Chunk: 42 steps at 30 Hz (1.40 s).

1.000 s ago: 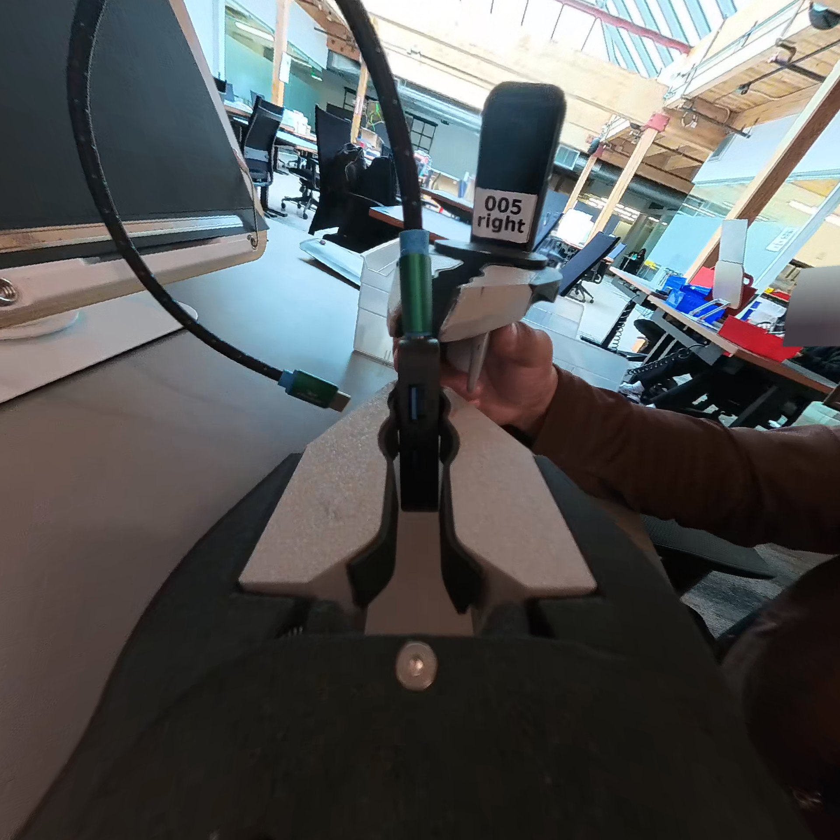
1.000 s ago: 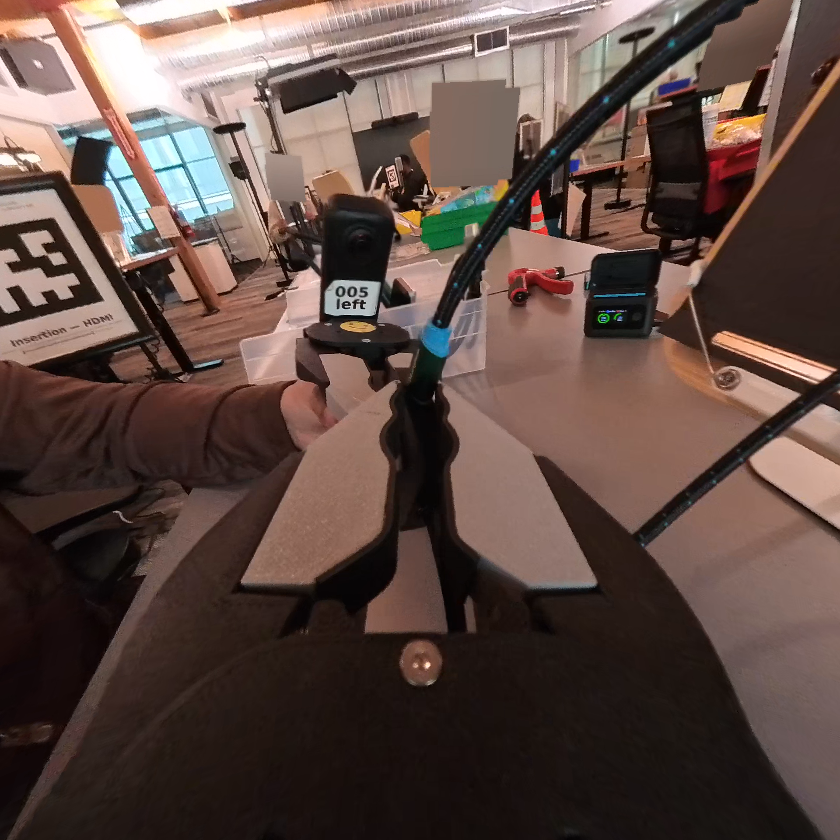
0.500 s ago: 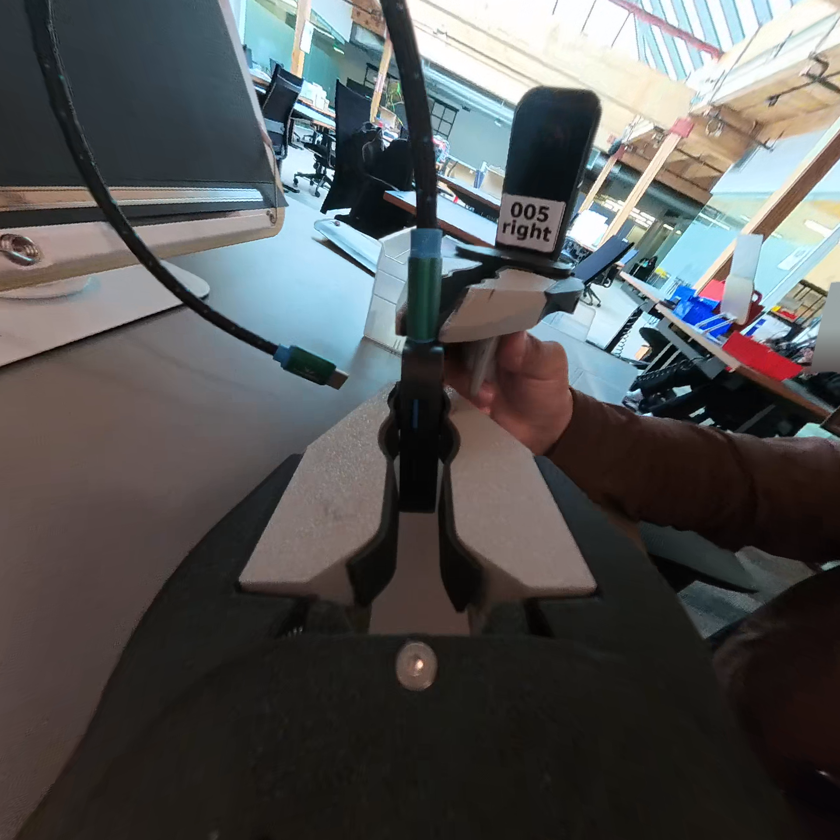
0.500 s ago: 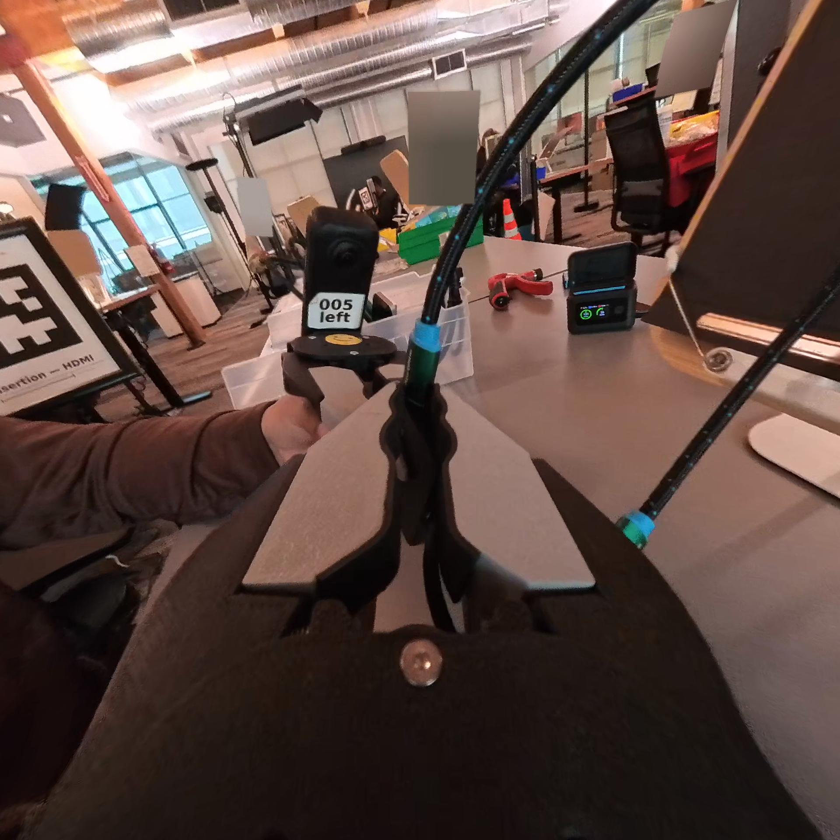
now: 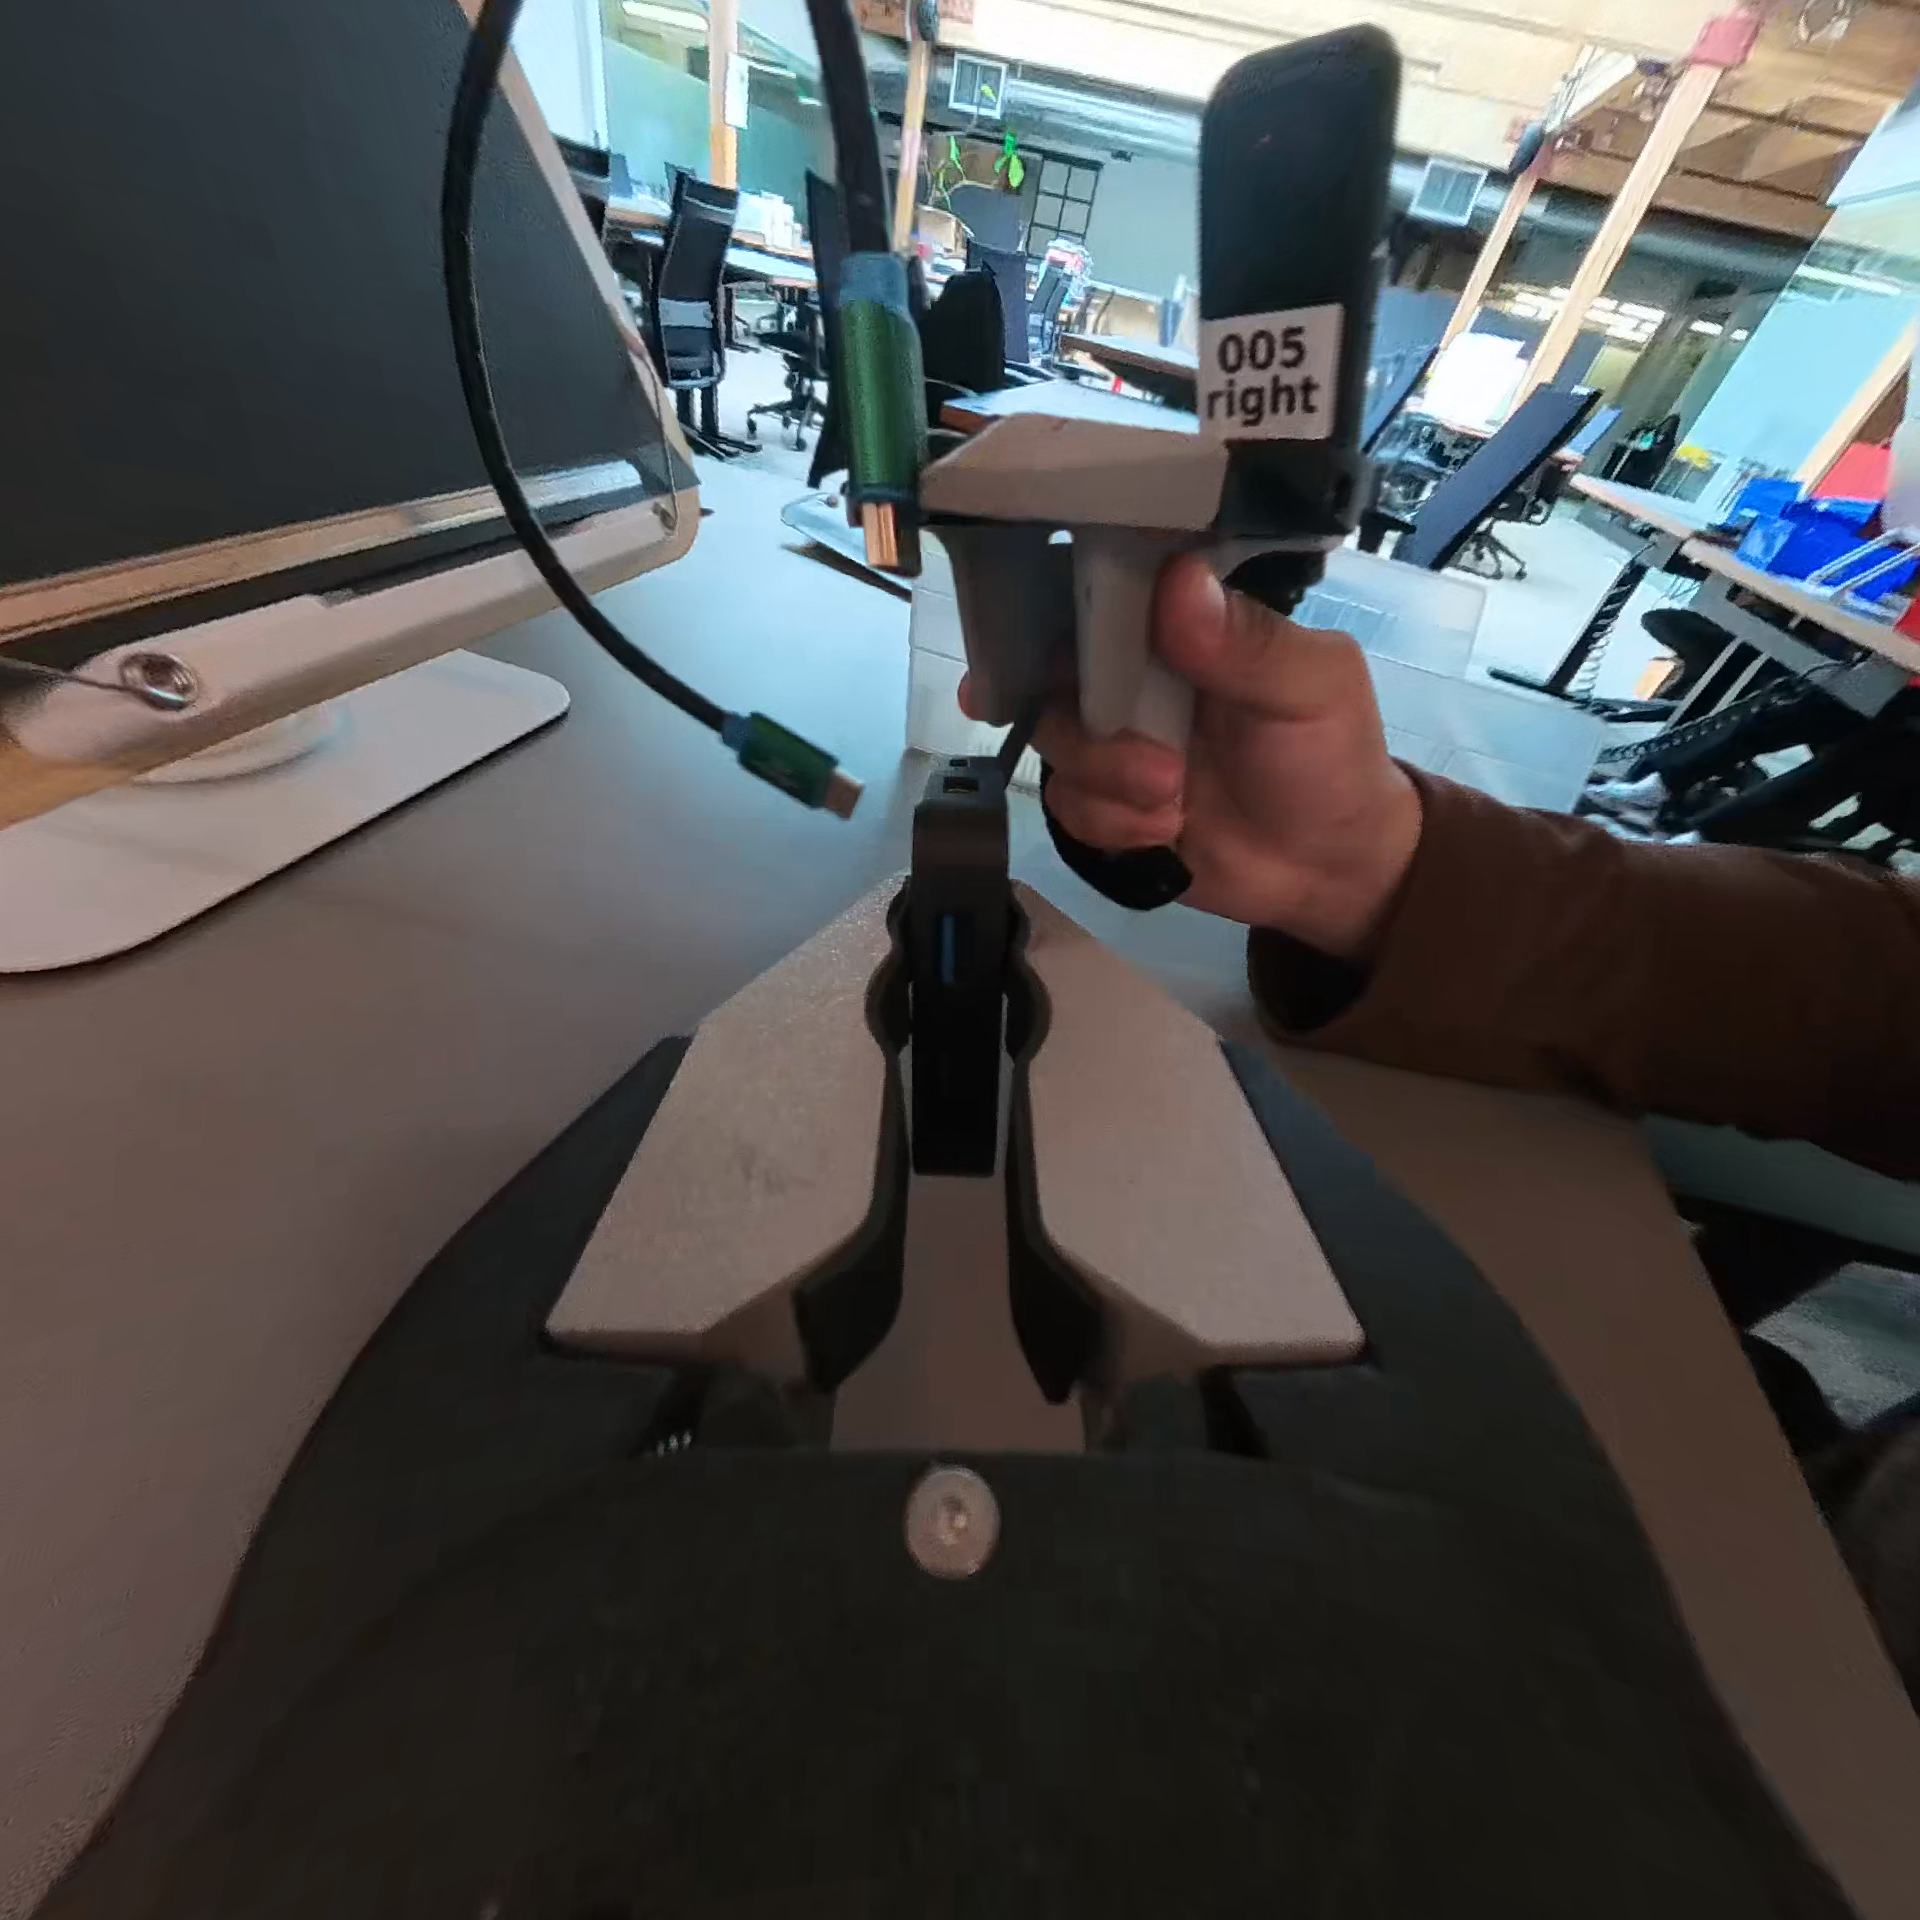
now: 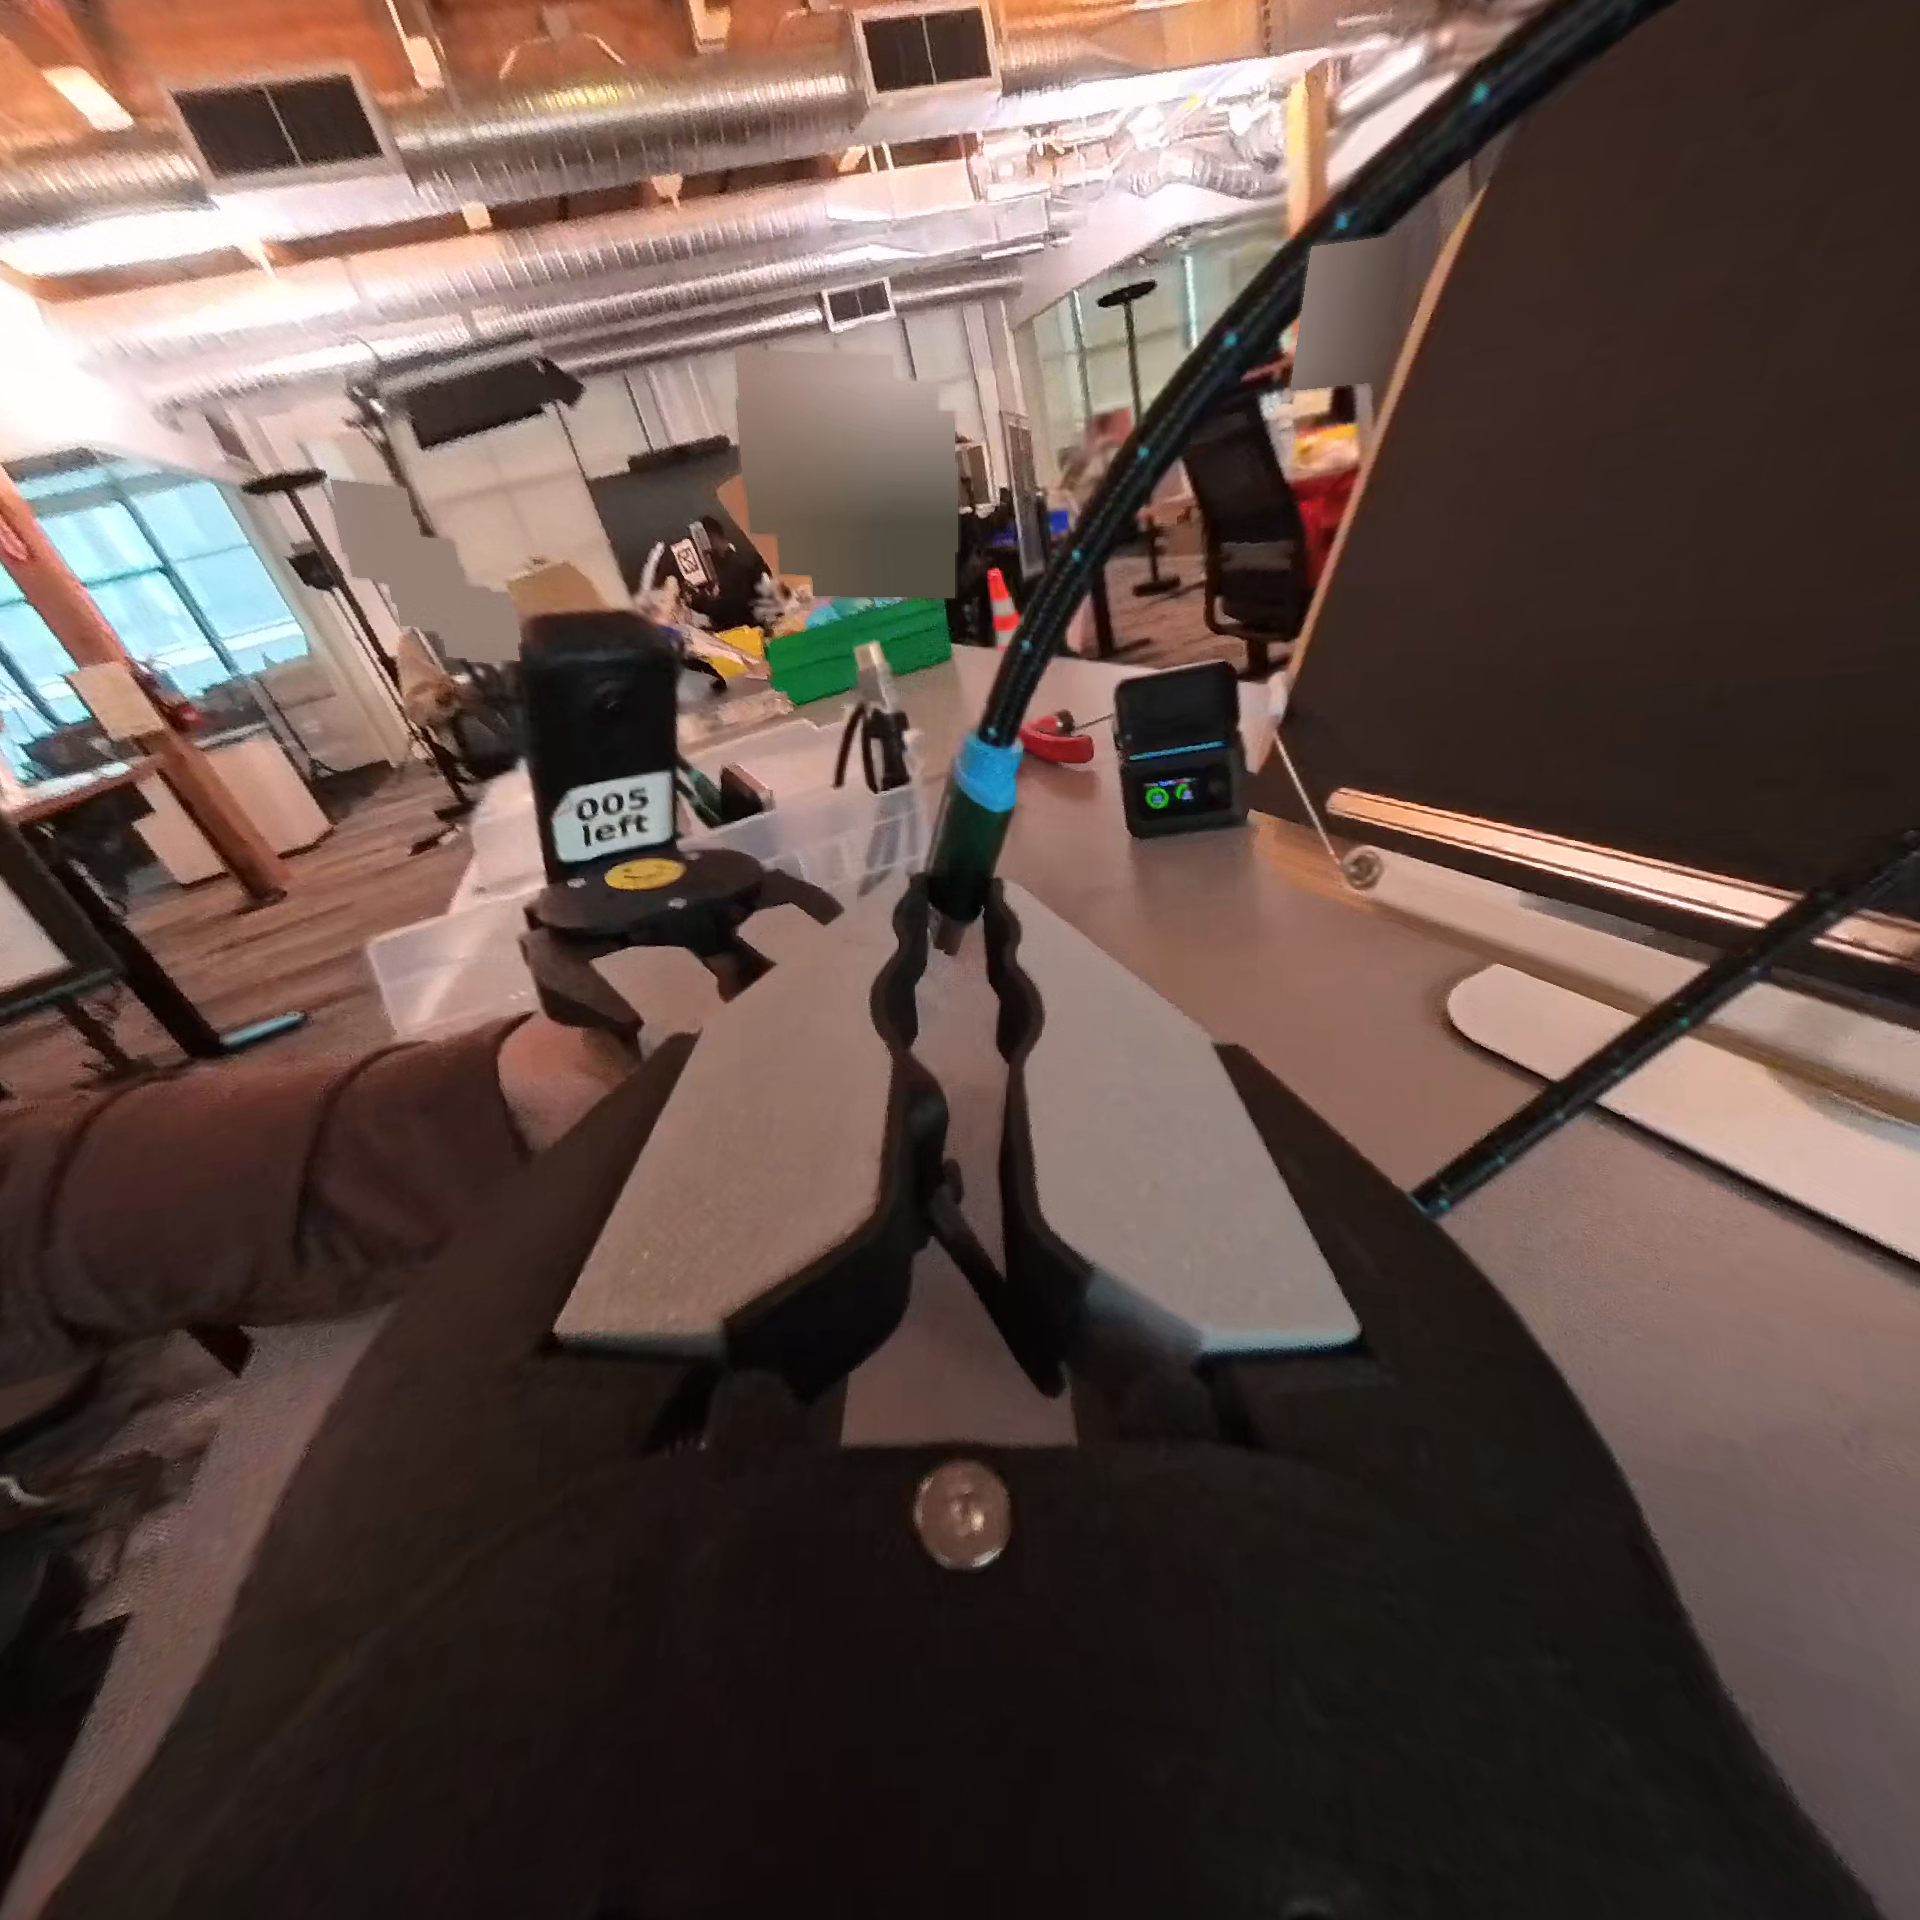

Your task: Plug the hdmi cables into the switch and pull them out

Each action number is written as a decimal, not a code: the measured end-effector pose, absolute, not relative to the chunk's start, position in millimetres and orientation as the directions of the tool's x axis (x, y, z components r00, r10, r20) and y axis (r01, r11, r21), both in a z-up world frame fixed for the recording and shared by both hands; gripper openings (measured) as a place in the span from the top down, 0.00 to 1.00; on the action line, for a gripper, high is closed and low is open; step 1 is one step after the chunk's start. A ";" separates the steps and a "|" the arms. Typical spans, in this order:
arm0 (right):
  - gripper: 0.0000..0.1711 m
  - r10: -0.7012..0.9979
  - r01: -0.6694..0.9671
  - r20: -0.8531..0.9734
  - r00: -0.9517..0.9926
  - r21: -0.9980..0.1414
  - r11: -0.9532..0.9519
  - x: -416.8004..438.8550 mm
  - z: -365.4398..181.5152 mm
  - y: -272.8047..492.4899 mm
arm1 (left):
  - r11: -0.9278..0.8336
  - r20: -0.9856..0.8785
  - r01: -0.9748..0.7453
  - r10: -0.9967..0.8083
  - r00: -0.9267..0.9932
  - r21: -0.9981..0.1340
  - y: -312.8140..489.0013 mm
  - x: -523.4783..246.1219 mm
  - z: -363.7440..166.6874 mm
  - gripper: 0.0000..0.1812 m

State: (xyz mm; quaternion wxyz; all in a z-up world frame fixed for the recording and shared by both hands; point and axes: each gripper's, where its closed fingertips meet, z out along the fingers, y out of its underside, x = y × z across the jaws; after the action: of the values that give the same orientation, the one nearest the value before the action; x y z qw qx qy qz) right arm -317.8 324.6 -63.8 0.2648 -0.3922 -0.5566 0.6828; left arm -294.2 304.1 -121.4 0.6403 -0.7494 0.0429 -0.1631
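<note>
A: Left gripper (image 5: 956, 966)?
B: Clamped on the switch (image 5: 954, 997), a slim black box standing upright between the 2 fingers, its top poking out past the tips. Port end faces up. A thin black lead leaves its top toward the hand (image 5: 1195, 769).

A: Right gripper (image 6: 951, 914)?
B: Narrow, pinching plug 1 (image 6: 966, 842) at the very fingertips. Green shell, blue collar, braided cable (image 6: 1122, 499) arcing up and right. From the left view the same plug (image 5: 881, 416) hangs metal tip down, free of the switch: above it and slightly left, clearly apart.

A: So unplugged?
B: Yes. Open air between plug tip and switch top.

A: Second cable?
B: Plug 2 (image 5: 790, 764) floats just left of the switch top, above the table (image 5: 312, 1091), tip pointing right and slightly down. Not in any port, not held by either gripper. Its cable loops up in front of the monitor (image 5: 260, 260).

A: Anything else nearby?
B: Right view: small black device (image 6: 1179, 764) with a lit screen on the table, red tool (image 6: 1055, 740) beside it, clear bin (image 6: 810, 831) behind the left gripper (image 6: 665, 925).
</note>
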 end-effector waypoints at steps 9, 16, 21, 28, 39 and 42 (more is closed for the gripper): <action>0.95 0.919 0.035 -0.001 -0.393 -0.999 0.014 -302.4 -60.3 316.1 | -0.236 0.134 0.090 -0.177 0.975 -0.968 309.3 -311.2 -138.3 0.94; 0.95 0.912 -0.007 0.044 -0.407 -0.999 0.045 -224.3 16.3 305.5 | -0.242 0.209 0.186 -0.074 0.975 -0.952 303.6 -336.9 -140.4 0.94; 0.95 0.952 0.076 0.107 -0.286 -0.988 0.134 -159.7 42.2 350.9 | -0.237 0.256 0.239 -0.042 0.966 -0.941 302.1 -344.6 -141.0 0.94; 0.95 0.990 0.214 0.135 -0.042 -0.967 0.141 -84.5 32.4 428.0 | -0.252 0.193 0.168 -0.079 0.978 -0.953 304.5 -330.6 -138.9 0.94; 0.95 0.949 0.474 0.282 0.141 -0.861 0.186 -35.0 2.4 490.4 | -0.293 0.142 0.113 -0.081 0.987 -0.949 307.7 -325.0 -147.5 0.94; 0.95 0.924 0.555 0.356 0.140 -0.801 0.225 -43.9 -11.1 503.4 | -0.296 0.140 0.111 -0.077 0.987 -0.949 307.6 -325.8 -148.2 0.94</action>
State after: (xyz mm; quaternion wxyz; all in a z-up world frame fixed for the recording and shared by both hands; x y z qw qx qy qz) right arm -43.9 503.4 -11.1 0.4700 -0.5907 -0.6258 0.1963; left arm -325.8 307.6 -148.2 0.5931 -0.8011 -0.0105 -0.0793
